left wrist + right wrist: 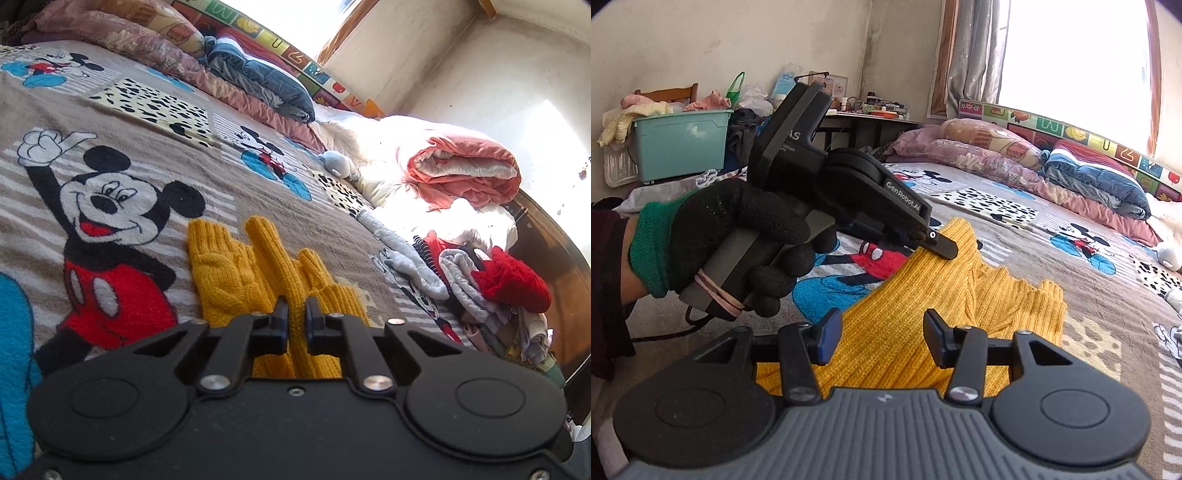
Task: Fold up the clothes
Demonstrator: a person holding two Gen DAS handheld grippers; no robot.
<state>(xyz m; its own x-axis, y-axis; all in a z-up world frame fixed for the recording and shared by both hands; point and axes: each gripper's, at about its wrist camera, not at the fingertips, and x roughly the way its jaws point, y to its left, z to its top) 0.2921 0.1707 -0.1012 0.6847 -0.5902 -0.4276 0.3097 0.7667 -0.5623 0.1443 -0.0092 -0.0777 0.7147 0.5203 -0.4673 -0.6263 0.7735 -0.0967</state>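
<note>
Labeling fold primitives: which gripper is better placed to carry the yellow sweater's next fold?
Left. The left gripper is shut on a ridge of the yellow knit sweater, so it could likely lift and carry it over. The right gripper hangs open above the knit.

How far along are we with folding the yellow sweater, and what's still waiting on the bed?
Done: no finished fold shows. In hand: the left gripper is shut on a ridge of the yellow knit sweater, which lies partly bunched on the cartoon blanket; the right gripper is open above it, gripping nothing. Left: folding the sweater, then the heap of clothes at the bed's edge.
</note>
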